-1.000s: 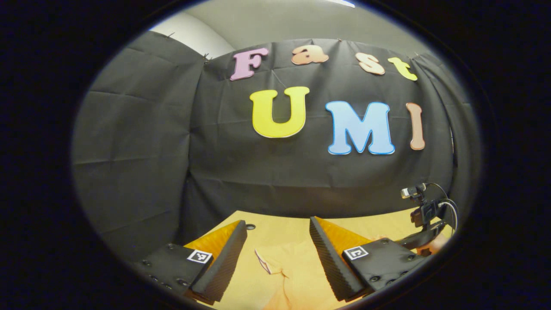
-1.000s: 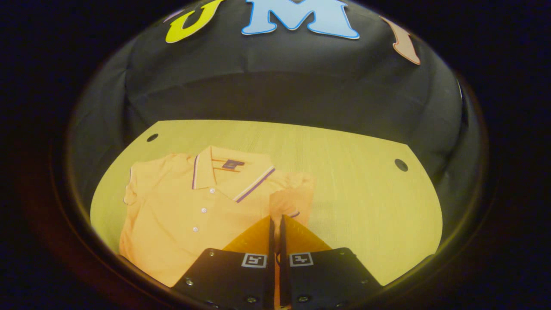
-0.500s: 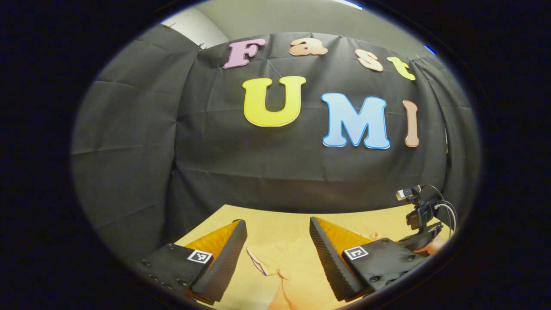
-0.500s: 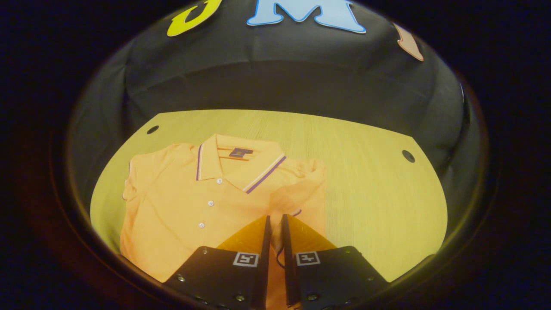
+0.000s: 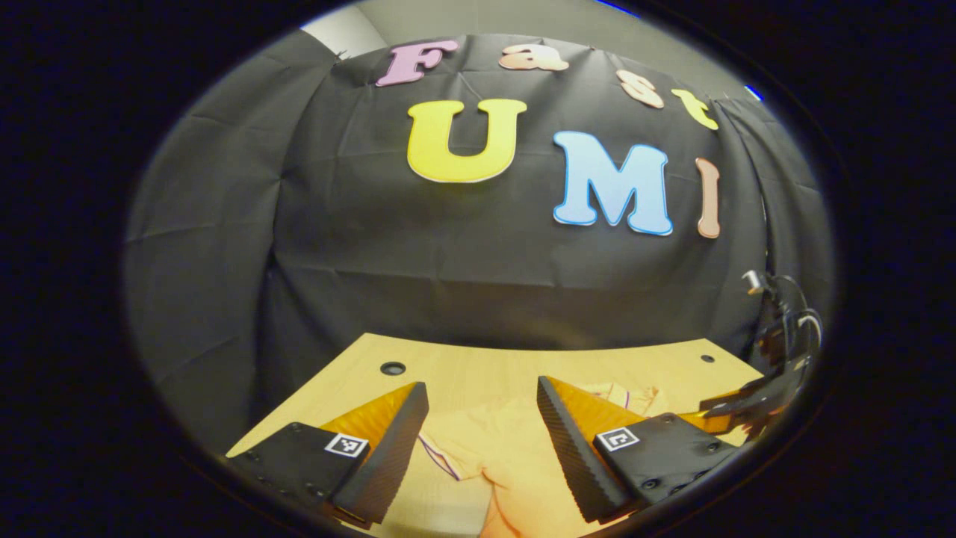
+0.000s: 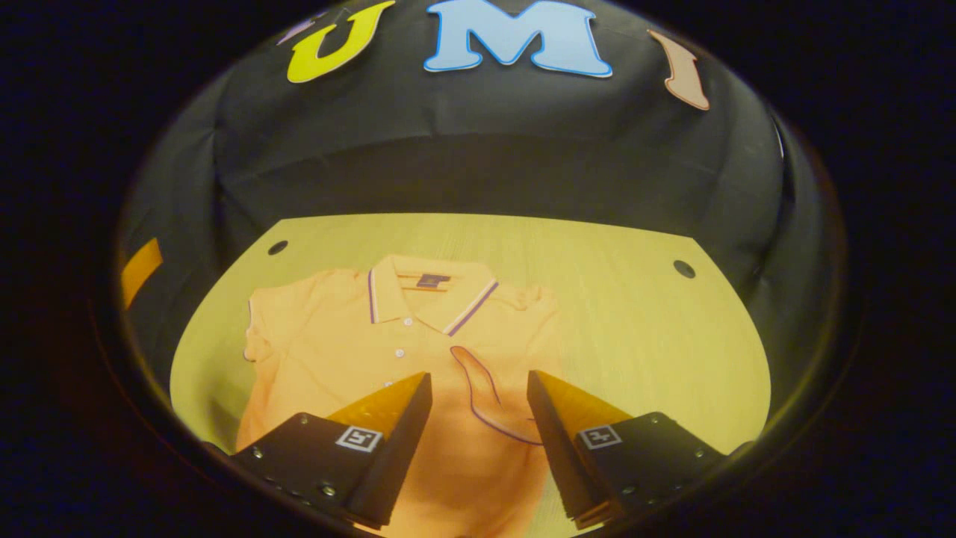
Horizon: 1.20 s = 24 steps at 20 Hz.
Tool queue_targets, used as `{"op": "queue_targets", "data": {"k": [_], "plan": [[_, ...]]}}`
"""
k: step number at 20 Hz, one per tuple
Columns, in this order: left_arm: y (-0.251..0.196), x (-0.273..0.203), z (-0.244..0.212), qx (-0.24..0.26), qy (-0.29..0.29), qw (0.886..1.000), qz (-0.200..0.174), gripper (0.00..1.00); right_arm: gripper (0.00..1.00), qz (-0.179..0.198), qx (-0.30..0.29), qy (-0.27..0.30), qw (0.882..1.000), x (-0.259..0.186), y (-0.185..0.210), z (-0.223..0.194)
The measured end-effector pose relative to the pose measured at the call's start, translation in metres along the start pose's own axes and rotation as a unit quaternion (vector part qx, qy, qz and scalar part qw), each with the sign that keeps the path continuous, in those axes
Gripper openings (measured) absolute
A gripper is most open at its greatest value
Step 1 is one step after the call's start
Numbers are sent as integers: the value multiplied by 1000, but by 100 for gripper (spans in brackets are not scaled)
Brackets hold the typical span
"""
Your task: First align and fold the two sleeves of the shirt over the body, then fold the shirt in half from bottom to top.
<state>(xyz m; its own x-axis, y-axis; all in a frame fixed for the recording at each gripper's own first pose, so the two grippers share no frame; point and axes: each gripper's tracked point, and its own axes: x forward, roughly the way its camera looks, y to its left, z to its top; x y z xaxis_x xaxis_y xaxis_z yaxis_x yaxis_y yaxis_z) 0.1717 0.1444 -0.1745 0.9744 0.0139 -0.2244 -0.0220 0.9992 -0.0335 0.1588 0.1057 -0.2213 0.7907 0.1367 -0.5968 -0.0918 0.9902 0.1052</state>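
Both the right gripper [image 6: 478, 388] and left gripper [image 5: 482, 400] are hanging wide open, gripping nothing. The orange polo shirt with purple-striped collar [image 6: 373, 351] is lying flat on the pale wooden table [image 6: 635, 329], collar pointing toward the table's far edge, one sleeve [image 6: 489, 396] folded across its body.

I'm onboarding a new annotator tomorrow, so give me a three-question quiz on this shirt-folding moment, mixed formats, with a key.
1. True or false: in the right gripper view, the right gripper is shut on the shirt.
2. Multiple choice: where does the folded sleeve lie? A) spread out on the table B) over the shirt's body C) under the collar
3. Fill in: the left gripper hovers with its fingers ____.

Key: 1 false; 2 B; 3 open
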Motion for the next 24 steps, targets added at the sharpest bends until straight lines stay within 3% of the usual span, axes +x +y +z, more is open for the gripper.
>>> {"op": "queue_targets", "data": {"k": [4,14,24], "plan": [[20,27,-36,-10,36,999,16,99,94,0,-4,-38,999,-38,5,14],[43,90,-124,-7,137,990,44,94,94,35,8,-64,997,-120,27,16],[64,123,-166,-30,191,979,71,94,94,18,54,-42,998,-151,14,-15]]}}
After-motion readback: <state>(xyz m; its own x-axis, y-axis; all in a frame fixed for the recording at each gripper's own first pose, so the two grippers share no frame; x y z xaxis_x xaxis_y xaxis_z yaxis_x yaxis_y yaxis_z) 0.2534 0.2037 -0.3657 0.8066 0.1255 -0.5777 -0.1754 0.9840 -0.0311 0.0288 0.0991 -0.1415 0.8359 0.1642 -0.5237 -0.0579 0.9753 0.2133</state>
